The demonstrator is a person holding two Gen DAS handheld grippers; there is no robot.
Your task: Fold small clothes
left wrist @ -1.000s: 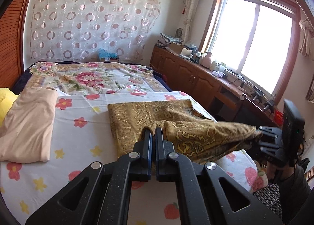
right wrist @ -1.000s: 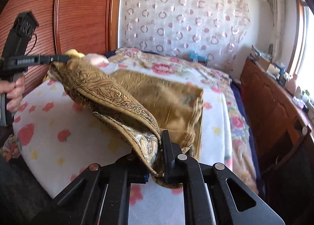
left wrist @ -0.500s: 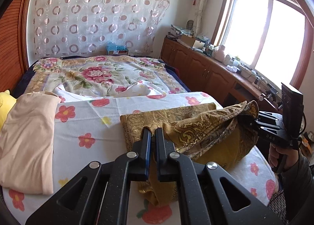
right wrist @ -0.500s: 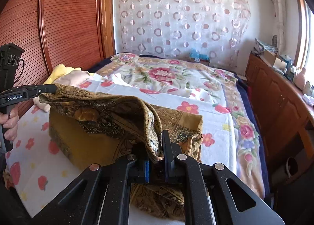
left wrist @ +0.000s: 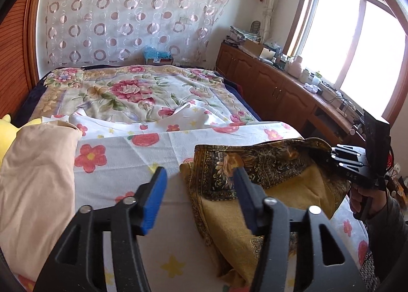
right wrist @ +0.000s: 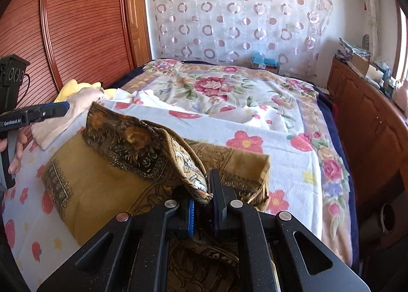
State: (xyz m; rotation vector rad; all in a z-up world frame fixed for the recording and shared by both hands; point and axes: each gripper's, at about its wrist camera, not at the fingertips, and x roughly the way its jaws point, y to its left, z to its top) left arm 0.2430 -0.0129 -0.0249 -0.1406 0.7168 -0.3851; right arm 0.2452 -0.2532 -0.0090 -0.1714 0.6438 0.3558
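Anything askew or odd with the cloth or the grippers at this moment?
The fold on the gold patterned cloth is uneven: its folded-over flap lies slanted, sagging at the corner dropped by the open left gripper, while the right gripper holds the other corner raised. Nothing looks torn or spilled.

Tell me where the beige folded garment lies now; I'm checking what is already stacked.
In the left wrist view, the beige folded garment lies on the bed's left side, on the flowered white sheet, beside a yellow cloth.
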